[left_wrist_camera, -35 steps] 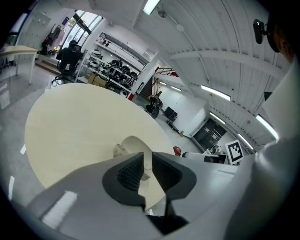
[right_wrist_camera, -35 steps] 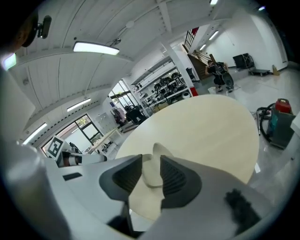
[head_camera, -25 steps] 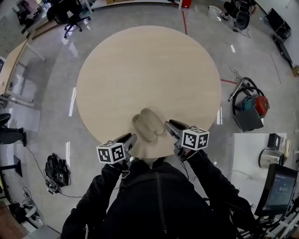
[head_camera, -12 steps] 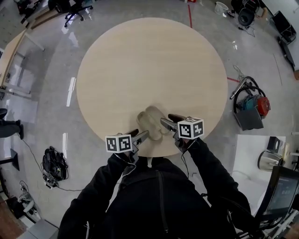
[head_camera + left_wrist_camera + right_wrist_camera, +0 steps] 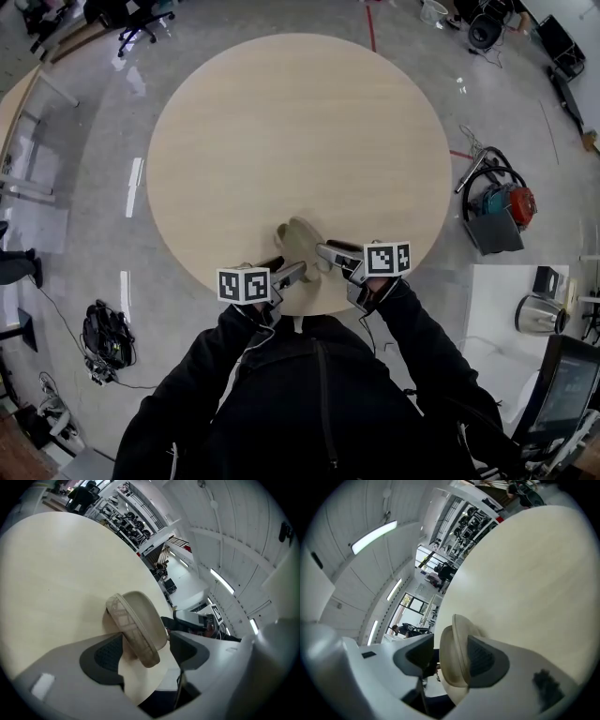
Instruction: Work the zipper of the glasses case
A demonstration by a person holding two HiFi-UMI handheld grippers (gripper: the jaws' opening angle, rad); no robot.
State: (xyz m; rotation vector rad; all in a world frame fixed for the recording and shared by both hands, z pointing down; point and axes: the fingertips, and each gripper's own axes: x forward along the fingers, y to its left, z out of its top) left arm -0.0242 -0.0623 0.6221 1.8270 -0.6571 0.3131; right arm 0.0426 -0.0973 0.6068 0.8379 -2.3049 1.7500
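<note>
Left tool (image 5: 295,274) and right tool (image 5: 325,251), jaws just opened and spread, each straddle one side of the beige glasses case (image 5: 302,238) without pinching. It lies on the desk (image 5: 300,122), near rim just beside it. I judge I'm bracketing it to steady it for the zipper.

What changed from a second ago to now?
The left claw and right claw moved in from the table's near edge to the glasses case. Their jaws have just been opening; each now straddles one end of the case without gripping it. The case lies where it was on the table.
</note>
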